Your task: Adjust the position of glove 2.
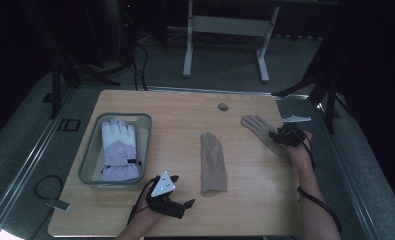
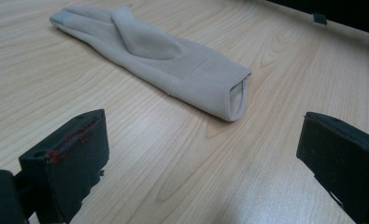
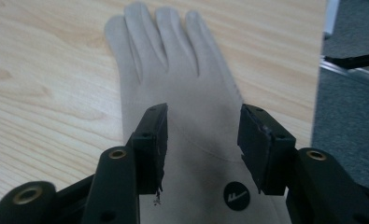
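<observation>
The table (image 1: 185, 107) has open room mid-board, but the right gripper (image 1: 284, 136), jaws parted astride the beige glove (image 3: 173, 84) by the right edge, could drag it off or pinch only a thin fold. The left gripper (image 1: 171, 206), spread wide at the near edge, faces the middle glove (image 2: 163, 51); the bin (image 1: 89, 159) sits left

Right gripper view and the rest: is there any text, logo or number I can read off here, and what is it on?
"ID": dark letters on the grey surface left of the table.
Round black badge on the cuff of the beige glove under the right gripper: a white logo mark, no legible letters.
Round emblem on the white and lilac glove in the grey bin: too small to read.
</observation>
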Motion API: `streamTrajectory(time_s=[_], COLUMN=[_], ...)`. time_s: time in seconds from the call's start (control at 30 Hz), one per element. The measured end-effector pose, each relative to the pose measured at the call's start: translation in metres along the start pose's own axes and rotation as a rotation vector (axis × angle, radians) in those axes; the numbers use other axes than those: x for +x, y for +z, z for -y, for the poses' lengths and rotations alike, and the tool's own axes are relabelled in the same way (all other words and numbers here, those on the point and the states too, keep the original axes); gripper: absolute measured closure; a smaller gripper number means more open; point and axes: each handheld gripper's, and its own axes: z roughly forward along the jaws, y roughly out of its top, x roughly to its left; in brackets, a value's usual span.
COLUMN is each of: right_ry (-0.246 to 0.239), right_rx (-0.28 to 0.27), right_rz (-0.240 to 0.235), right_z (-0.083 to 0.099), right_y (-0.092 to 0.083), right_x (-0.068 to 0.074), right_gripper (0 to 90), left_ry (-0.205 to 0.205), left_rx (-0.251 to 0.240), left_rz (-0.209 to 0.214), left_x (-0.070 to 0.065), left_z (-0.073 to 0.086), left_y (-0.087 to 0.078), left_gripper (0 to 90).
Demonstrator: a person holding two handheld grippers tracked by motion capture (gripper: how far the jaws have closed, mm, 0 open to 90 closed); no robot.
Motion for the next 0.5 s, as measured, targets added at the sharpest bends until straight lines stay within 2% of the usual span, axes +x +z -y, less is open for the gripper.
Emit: streamTrajectory(time_s=[0.13,0.2,0.3,0.37,0.5], right_ry=[0.005,-0.003,0.033,0.039,0.059], right_rx=[0.012,0.033,0.013,0.008,0.011], right_rz=[-0.033,-0.031,-0.049,-0.051,-0.04], right_z=[0.004,0.008,0.013,0.014,0.014], right_y=[0.01,0.015,0.018,0.018,0.017], right_x=[-0.001,-0.001,-0.003,-0.003,-0.001], right_gripper=[53.9,55.1,57.4,58.7,71.7], left_ry=[0.0,-0.001,-0.001,-0.002,-0.003], left_rx=[0.002,0.001,0.001,0.001,0.002], left_rz=[0.001,0.004,0.003,0.005,0.005], left_x=[0.0,0.0,0.0,0.0,0.0], left_z=[0.0,0.0,0.0,0.0,0.0], left_y=[0.0,0.0,0.0,0.0,0.0], left_gripper=[2.5,2.5,2.5,2.5,2.5])
